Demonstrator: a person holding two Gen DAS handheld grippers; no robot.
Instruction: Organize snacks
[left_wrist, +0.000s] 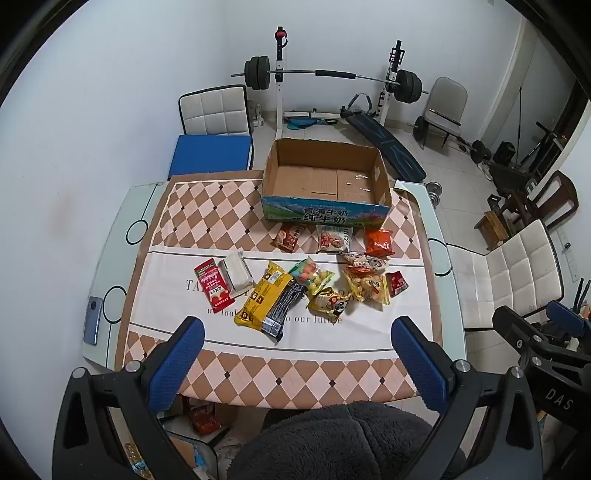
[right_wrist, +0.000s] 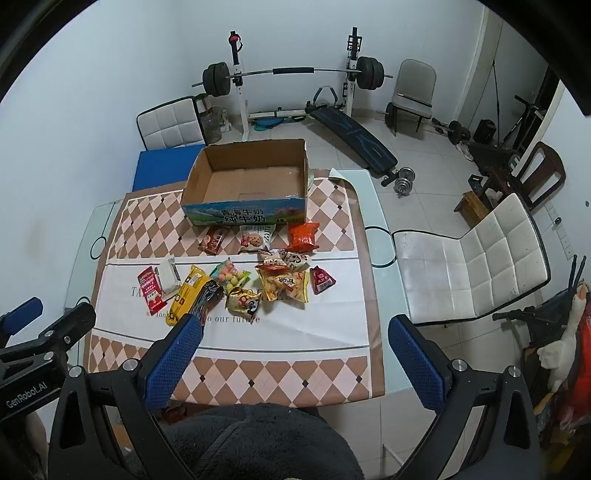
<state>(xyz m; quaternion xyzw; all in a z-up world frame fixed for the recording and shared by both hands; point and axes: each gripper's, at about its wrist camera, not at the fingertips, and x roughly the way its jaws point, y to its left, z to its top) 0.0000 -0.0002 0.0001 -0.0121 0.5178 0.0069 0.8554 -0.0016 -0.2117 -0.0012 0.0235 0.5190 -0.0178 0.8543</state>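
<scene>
A glass tabletop (left_wrist: 110, 258) covered by a brown-and-pink diamond-patterned cloth carries an open, empty brown cardboard box with a blue printed front (left_wrist: 327, 177) near its far edge. Just in front of the box, across the middle of the tabletop, lies a loose scatter of small foil and plastic snack packets (left_wrist: 306, 277); none is in the box yet. The left gripper (left_wrist: 297, 354) and the right gripper (right_wrist: 295, 354) both hover above the near edge, blue-padded fingers spread wide apart, holding nothing. To do this step well, choose one packet at the scatter's outer edge, such as the long yellow bag (left_wrist: 264, 297), come down straight over it, and close across its narrow width so neighbouring packets stay undisturbed.
</scene>
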